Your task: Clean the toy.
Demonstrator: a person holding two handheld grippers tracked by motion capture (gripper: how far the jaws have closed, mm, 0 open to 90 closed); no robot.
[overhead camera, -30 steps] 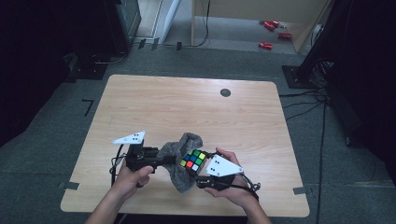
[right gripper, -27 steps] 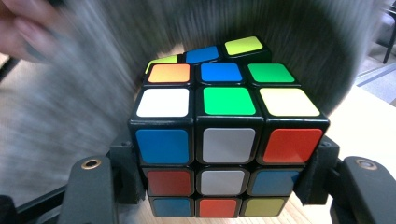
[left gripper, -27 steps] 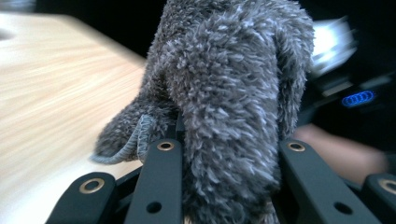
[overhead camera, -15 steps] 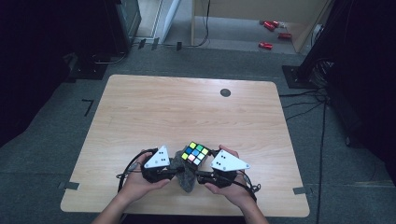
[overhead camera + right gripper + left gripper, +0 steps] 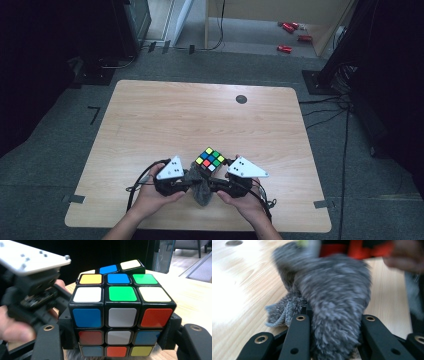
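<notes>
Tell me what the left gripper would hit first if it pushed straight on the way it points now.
Most likely the puzzle cube. The left gripper, shut on the grey cloth, points toward the cube held in the right gripper; the cloth would press into it first. Depth is unclear.

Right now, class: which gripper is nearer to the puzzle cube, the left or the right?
Right. The right gripper clamps the puzzle cube between its jaws; the left gripper sits beside it, shut on the grey cloth under the cube.

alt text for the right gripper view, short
A scrambled puzzle cube fills the frame, clamped at its lower sides between the right gripper's black fingers above a wooden table. At left, a hand holds the left gripper under its grey plate.
</notes>
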